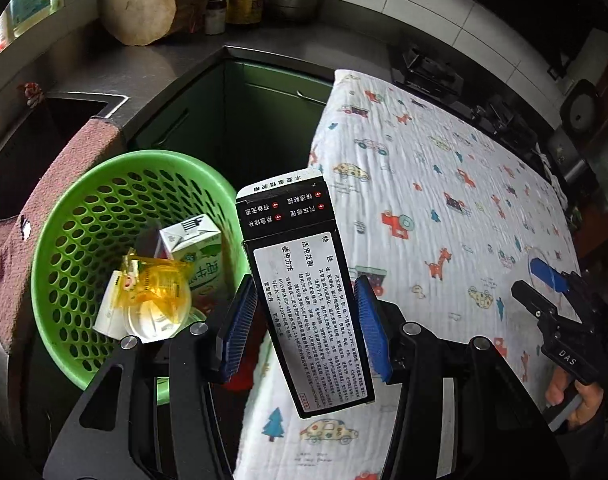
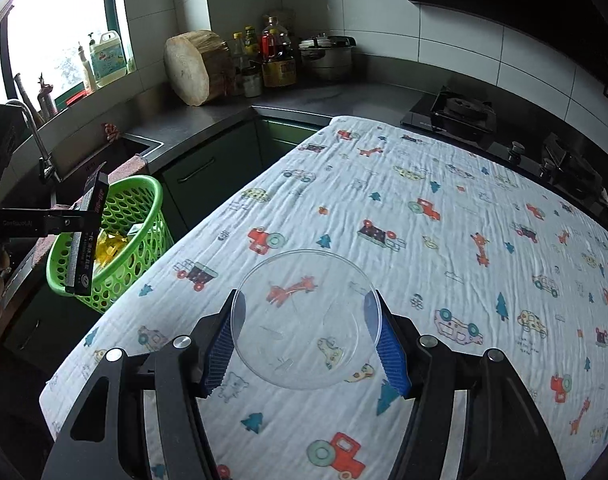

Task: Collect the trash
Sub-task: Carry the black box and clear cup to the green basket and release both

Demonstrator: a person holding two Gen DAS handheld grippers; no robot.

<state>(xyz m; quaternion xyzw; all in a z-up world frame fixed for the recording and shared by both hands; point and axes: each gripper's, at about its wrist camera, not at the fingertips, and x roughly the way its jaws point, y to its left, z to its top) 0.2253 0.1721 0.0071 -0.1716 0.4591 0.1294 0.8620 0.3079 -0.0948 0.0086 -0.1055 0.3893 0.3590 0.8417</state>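
Note:
My left gripper (image 1: 304,320) is shut on a long black carton (image 1: 304,292) with white printed labels, held upright beside the rim of a green perforated basket (image 1: 76,240). The basket holds a milk carton (image 1: 196,244), a yellow wrapper (image 1: 156,284) and a white cup. In the right wrist view the carton (image 2: 86,236) hangs over the basket's (image 2: 140,216) near rim. My right gripper (image 2: 304,340) is shut on a clear round plastic lid (image 2: 304,320), held just above the patterned cloth (image 2: 443,240).
The cloth-covered table (image 1: 443,200) fills the right side. A dark counter with a sink (image 2: 116,152), a wooden chopping block (image 2: 192,68), bottles, a pot (image 2: 327,56) and a gas stove (image 2: 459,116) runs behind. A pink towel (image 1: 44,200) hangs behind the basket.

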